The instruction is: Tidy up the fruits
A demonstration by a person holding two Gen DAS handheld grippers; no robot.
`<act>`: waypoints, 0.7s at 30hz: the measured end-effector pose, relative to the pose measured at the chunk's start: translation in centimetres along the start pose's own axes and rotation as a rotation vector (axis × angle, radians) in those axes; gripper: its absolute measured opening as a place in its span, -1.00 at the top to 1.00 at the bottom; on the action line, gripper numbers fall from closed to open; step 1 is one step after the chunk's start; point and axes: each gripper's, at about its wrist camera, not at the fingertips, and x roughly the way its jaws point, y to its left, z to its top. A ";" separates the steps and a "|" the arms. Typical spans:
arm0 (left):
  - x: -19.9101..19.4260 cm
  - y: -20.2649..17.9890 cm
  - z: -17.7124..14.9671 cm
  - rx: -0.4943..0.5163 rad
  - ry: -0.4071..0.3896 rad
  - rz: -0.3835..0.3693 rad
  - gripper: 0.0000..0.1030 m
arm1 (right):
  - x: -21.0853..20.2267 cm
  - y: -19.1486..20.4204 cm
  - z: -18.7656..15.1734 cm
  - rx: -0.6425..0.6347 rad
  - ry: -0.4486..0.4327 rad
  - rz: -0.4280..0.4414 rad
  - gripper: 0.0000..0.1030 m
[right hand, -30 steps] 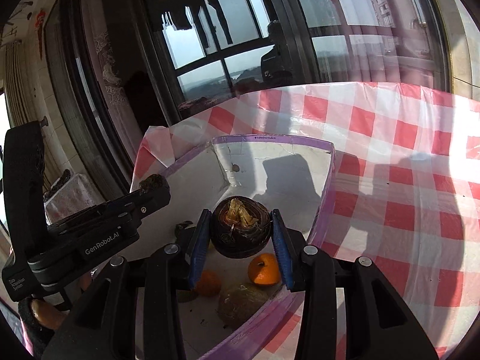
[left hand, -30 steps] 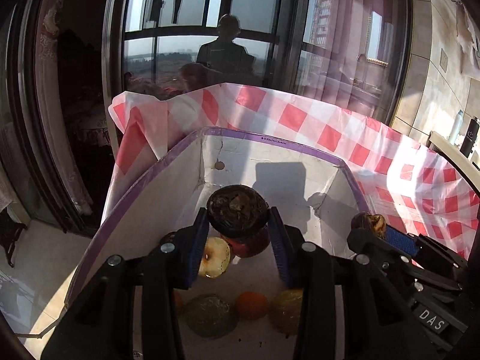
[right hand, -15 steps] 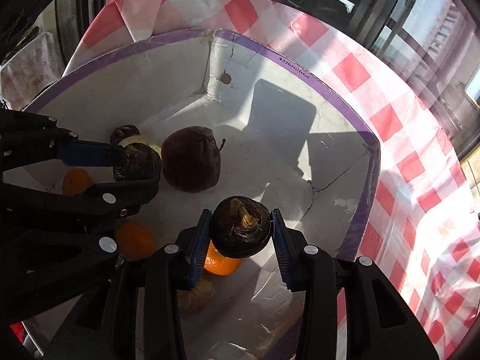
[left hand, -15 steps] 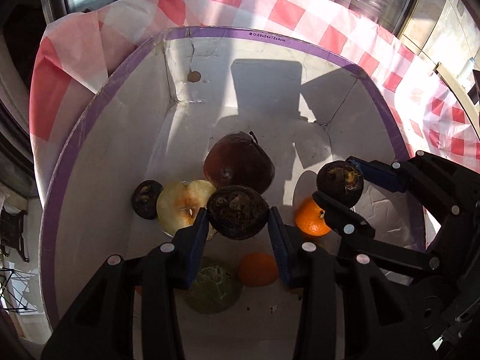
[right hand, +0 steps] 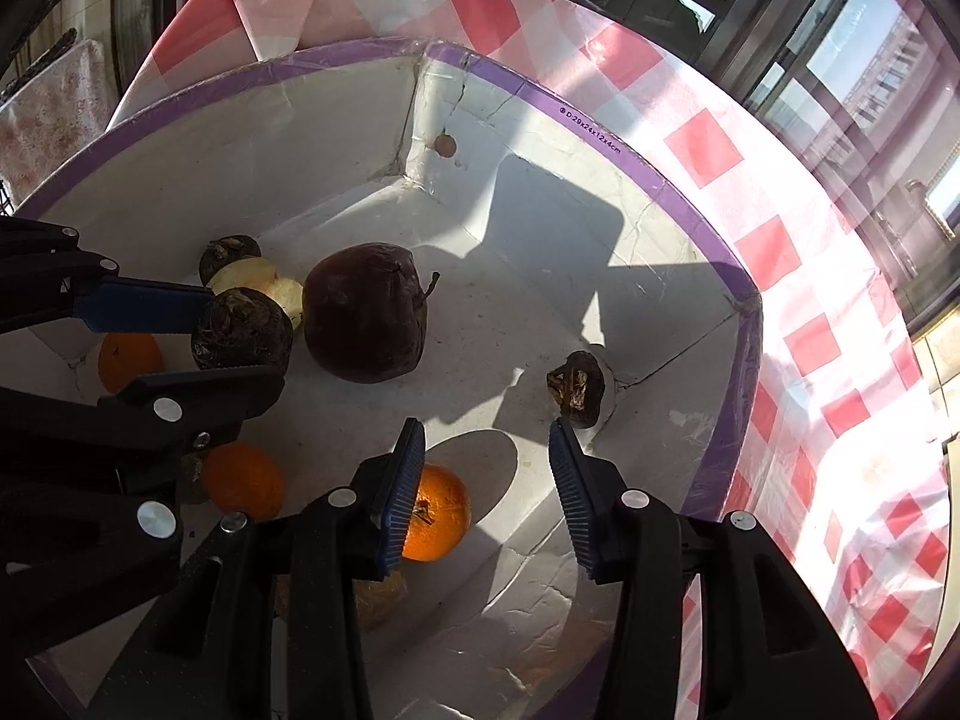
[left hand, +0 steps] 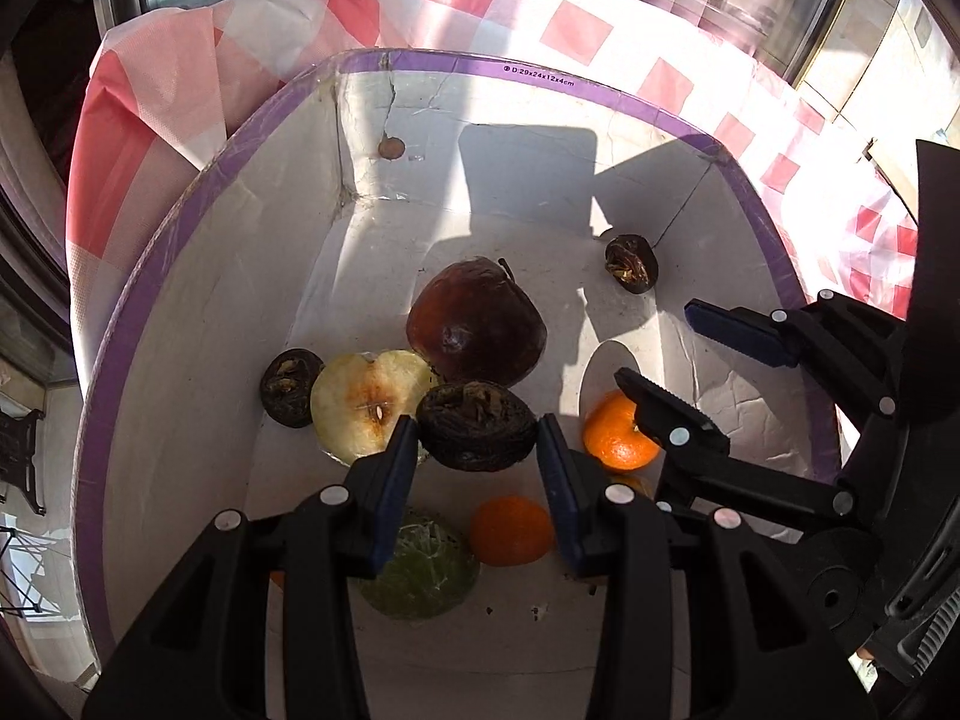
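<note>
My left gripper (left hand: 477, 450) is shut on a dark wrinkled fruit (left hand: 477, 435) and holds it inside the white box (left hand: 540, 75) with a purple rim; the gripper also shows in the right wrist view (right hand: 240, 342). My right gripper (right hand: 486, 468) is open and empty over the box floor. A second dark wrinkled fruit (right hand: 577, 387) lies loose near the box's far right corner, also in the left wrist view (left hand: 630, 263). A large dark apple (left hand: 477, 324), a halved pale apple (left hand: 369, 405) and oranges (left hand: 618, 435) lie in the box.
The box stands on a red-and-white checked tablecloth (right hand: 780, 252). A green fruit (left hand: 420, 570), another orange (left hand: 510, 531) and a small dark fruit (left hand: 288, 387) lie near my left gripper. Windows (right hand: 840, 60) are behind the table.
My right gripper has opened and let go of its dark fruit, which now lies by the box's far right corner. My left gripper still holds its fruit, low in the box.
</note>
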 end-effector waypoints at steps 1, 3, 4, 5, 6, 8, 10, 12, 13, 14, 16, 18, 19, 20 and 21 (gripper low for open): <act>-0.1 0.1 0.0 -0.003 -0.002 -0.001 0.15 | 0.0 0.0 0.0 0.002 -0.001 0.005 0.02; -0.2 0.2 0.0 -0.009 -0.004 -0.010 0.04 | -0.2 -0.2 0.0 0.019 -0.007 0.044 -0.07; -0.2 0.2 0.0 -0.015 -0.008 -0.015 -0.03 | -0.3 -0.3 0.0 0.026 -0.011 0.054 -0.09; -0.3 0.2 0.0 -0.017 -0.010 -0.018 -0.06 | -0.3 -0.3 0.0 0.028 -0.011 0.053 -0.09; -0.4 0.2 -0.2 -0.017 -0.013 -0.015 -0.10 | -0.2 -0.3 0.0 0.030 -0.012 0.052 -0.09; -0.6 0.2 -0.3 -0.017 -0.021 -0.017 -0.16 | -0.3 -0.4 -0.1 0.035 -0.016 0.055 -0.09; -0.9 0.1 -0.4 -0.017 -0.030 -0.013 -0.29 | -0.4 -0.4 -0.1 0.039 -0.021 0.062 -0.14; -1.2 0.0 -0.5 -0.012 -0.048 -0.011 -0.43 | -0.6 -0.4 -0.3 0.043 -0.031 0.069 -0.21; -1.4 0.0 -0.5 -0.008 -0.057 -0.009 -0.54 | -0.7 -0.4 -0.4 0.044 -0.035 0.071 -0.27; -1.6 -0.2 -0.6 -0.003 -0.065 -0.001 -0.58 | -0.9 -0.3 -0.5 0.045 -0.038 0.074 -0.30; -1.9 -0.3 -0.7 0.005 -0.079 0.015 -0.72 | -1.1 -0.1 -0.7 0.040 -0.038 0.076 -0.37; -2.2 -0.4 -0.7 0.012 -0.090 0.027 -0.85 | -1.3 0.2 -0.9 0.033 -0.036 0.085 -0.41; -2.3 -0.5 -0.7 0.013 -0.094 0.033 -0.92 | -1.4 0.4 -1.0 0.030 -0.035 0.091 -0.44; -2.4 -0.5 -0.8 0.013 -0.097 0.040 -0.95 | -1.5 0.5 -1.1 0.029 -0.034 0.098 -0.45; -2.4 -0.4 -0.8 0.012 -0.093 0.054 -0.95 | -1.6 0.7 -1.2 0.029 -0.034 0.105 -0.49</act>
